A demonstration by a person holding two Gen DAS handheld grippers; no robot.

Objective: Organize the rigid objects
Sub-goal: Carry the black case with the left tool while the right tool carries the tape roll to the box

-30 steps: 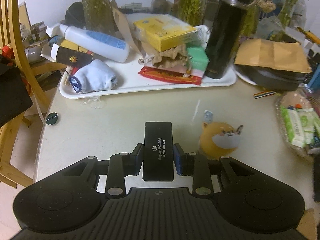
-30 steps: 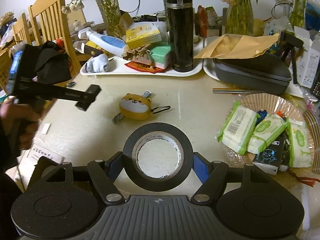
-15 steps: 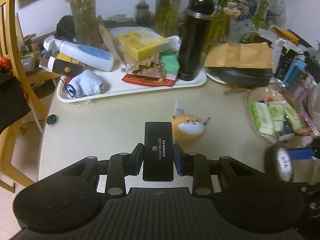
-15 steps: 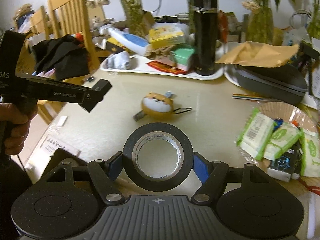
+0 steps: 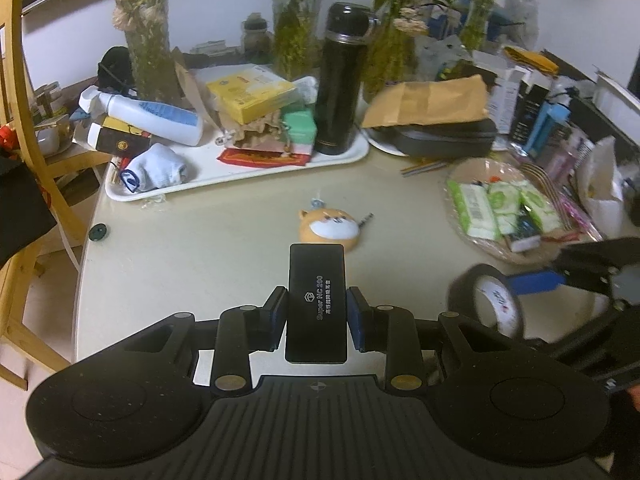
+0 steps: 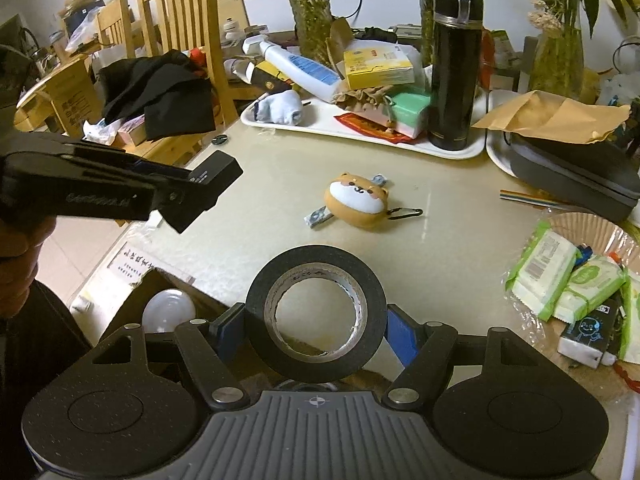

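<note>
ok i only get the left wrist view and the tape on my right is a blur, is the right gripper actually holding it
observer: yes, the right gripper is shut on the black tape roll, with a pad on its outer rim at either side.
operator: whats under it
observer: an open cardboard box sits below the table edge, to the roll's lower left.
operator: empty
observer: no, a white bulb lies in it.
</note>
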